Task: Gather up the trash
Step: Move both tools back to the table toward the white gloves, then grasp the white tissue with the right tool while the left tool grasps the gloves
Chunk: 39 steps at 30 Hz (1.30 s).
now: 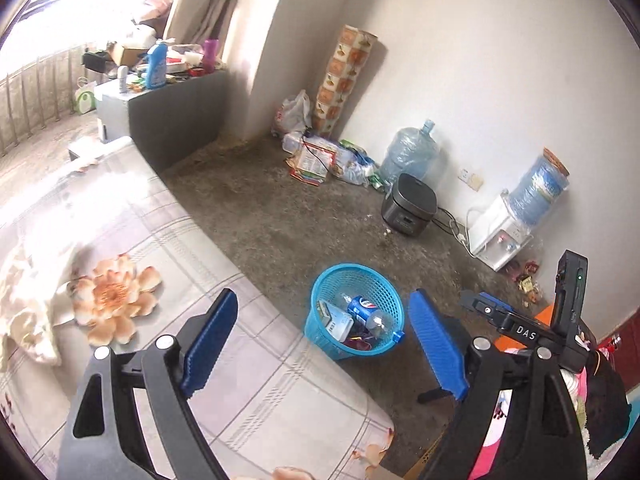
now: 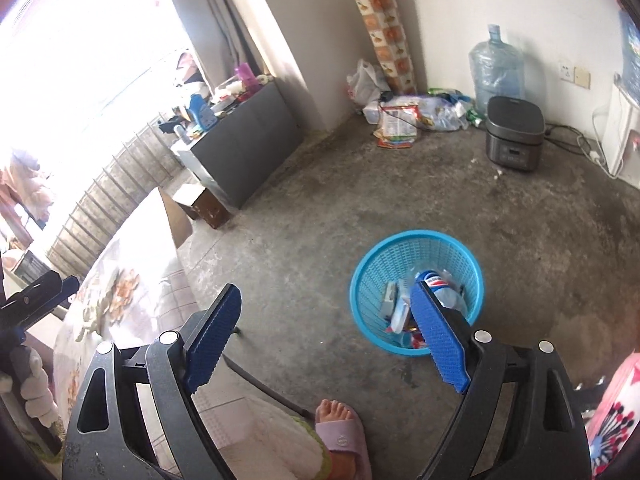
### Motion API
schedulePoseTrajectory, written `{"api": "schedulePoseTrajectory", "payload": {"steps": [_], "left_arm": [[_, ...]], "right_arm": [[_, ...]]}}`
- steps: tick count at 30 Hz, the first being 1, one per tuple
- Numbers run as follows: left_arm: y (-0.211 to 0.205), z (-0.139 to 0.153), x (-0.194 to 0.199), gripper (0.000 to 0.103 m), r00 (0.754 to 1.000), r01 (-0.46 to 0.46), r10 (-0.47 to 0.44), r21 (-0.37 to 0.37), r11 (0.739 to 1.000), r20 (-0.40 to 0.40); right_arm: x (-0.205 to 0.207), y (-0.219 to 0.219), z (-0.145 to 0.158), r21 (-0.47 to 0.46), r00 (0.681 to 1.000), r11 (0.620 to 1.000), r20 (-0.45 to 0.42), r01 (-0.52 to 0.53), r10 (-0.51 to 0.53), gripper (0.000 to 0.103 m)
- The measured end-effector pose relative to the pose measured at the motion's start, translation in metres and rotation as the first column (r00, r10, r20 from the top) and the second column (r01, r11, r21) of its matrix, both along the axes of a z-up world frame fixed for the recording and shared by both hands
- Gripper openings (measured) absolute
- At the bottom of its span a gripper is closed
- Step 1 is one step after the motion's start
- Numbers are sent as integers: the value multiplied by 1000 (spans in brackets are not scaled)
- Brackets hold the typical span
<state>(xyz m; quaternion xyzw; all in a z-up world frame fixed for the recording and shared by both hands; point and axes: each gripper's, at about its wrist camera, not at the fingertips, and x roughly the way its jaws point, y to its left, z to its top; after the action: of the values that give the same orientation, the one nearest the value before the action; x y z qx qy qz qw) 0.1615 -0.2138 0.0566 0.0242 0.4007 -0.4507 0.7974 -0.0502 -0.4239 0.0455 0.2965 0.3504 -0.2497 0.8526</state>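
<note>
Round blue plastic mesh basket [image 1: 357, 310], lower centre on concrete floor, holds clear plastic bottle w/ blue label [image 1: 366, 314] & cartons. Judged light, crushable, slick; grip at neck. Left gripper [image 1: 326, 346] & right gripper [image 2: 326, 338]: jaws wide apart, nothing between.

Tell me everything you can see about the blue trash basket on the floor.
The blue basket is a round plastic bin with lattice walls and a solid rim, narrowing toward its base. It stands upright on the bare concrete floor, beside the table with the floral cloth, touching neither gripper. Inside lie a clear plastic bottle with a blue label and blue cap, some white cartons or packets, and small red wrappers at the bottom. It is partly filled, well below the rim.
</note>
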Motion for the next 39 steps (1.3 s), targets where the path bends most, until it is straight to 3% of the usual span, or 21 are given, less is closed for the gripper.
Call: {"api": "schedulePoseTrajectory", "payload": {"steps": [4,9,13,16,22,31,36,39], "left_arm": [[74,4,6,85,982,-184,186,-65,981,25],[161,3,18,85,915,-396,401,-78,915,55],[213,-2,38,85,863,-501,505,-88,861,31],[234,-10,49,85,843,-536,538,-88,840,6],[232,-25,85,69,850,-526,526,-76,847,-18],[201,-69,165,36,860,-506,509,73,859,-27],[189,-99,185,24,869,-477,488,129,870,-76],[188,-109,184,22,866,-479,490,118,870,-100]], "right_arm": [[21,18,14,6,994,995,60,-96,96,83],[66,39,16,31,971,973,82,-227,224,83],[110,62,14,80,939,938,91,-338,331,83],[143,80,9,143,917,906,105,-398,386,82],[208,118,-8,249,863,826,133,-505,487,76],[313,175,-65,472,808,687,105,-553,579,49],[344,186,-86,519,806,667,76,-534,587,25],[348,194,-84,513,797,667,61,-541,601,11]]}}
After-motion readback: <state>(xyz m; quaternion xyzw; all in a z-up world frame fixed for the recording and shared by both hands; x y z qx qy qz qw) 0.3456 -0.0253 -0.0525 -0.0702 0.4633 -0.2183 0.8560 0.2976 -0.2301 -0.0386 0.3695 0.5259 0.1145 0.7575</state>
